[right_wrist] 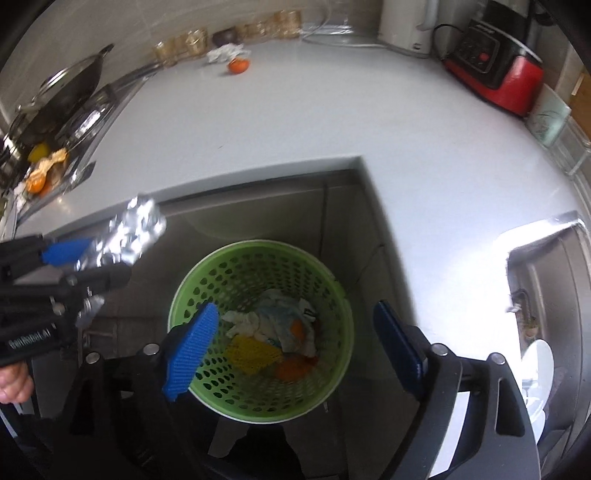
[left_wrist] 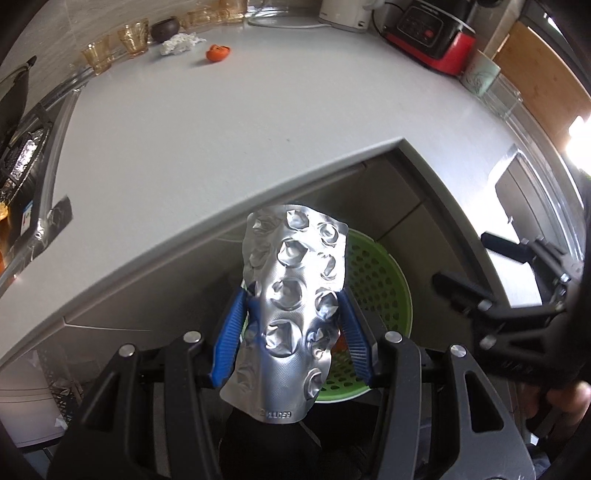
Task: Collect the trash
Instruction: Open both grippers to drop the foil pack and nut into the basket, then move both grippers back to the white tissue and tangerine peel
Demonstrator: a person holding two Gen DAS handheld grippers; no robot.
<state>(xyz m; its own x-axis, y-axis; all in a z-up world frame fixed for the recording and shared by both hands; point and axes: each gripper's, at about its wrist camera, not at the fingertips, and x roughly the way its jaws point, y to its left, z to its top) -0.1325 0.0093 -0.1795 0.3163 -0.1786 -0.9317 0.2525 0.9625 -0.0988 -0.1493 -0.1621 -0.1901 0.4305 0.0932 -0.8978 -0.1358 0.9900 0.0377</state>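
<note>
My left gripper [left_wrist: 291,295] is shut on a silver blister pack [left_wrist: 293,306], holding it in the air over the green perforated waste basket [left_wrist: 384,280] below the counter edge. From the right wrist view the same pack [right_wrist: 129,232] hangs left of and above the basket [right_wrist: 192,295], which holds tissues, a yellow piece and orange peel. My right gripper [right_wrist: 295,321] is open and empty above the basket. On the counter far back lie a crumpled tissue [left_wrist: 181,42] and an orange peel [left_wrist: 218,52].
The grey L-shaped counter [left_wrist: 240,122] wraps around the basket. A red and black appliance [left_wrist: 432,35], a white kettle [left_wrist: 343,14], amber glasses [left_wrist: 135,37] and a mug [left_wrist: 480,74] line the back. A stove with a pan [right_wrist: 62,96] is at left, a sink [right_wrist: 546,280] at right.
</note>
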